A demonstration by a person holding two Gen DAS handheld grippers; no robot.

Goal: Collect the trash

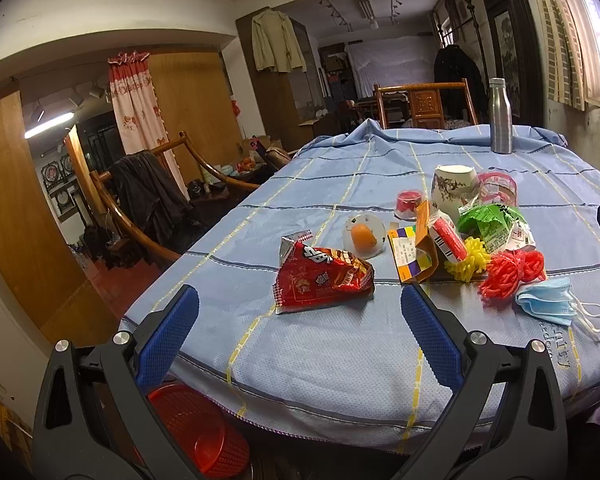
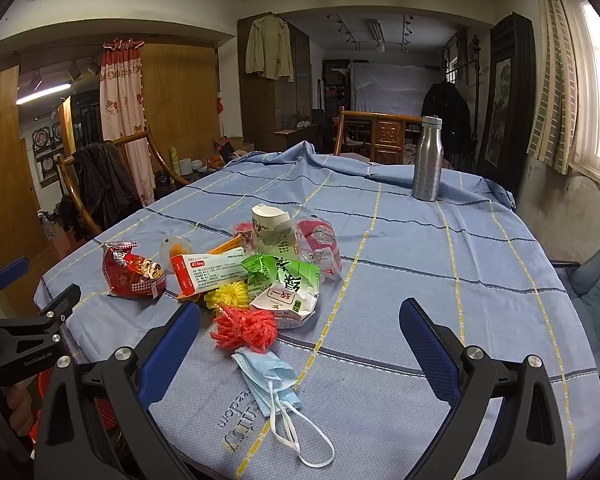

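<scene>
Red basket [image 1: 198, 428] half hidden under tablecloth [image 1: 340, 340], behind left gripper [image 1: 300, 332] fingers [image 1: 168, 336].

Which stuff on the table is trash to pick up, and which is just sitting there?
Trash for the job:
red snack bag
crushed green carton
blue face mask
red net
red bin

Just there:
steel bottle
tablecloth
wooden chair

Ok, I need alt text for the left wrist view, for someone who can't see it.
The open left claw hovers at the near edge of a table under a blue checked cloth, lined up with a red snack bag. Right of it lie more wrappers, a blue face mask and a paper cup; a red basket sits below the table edge.
</scene>
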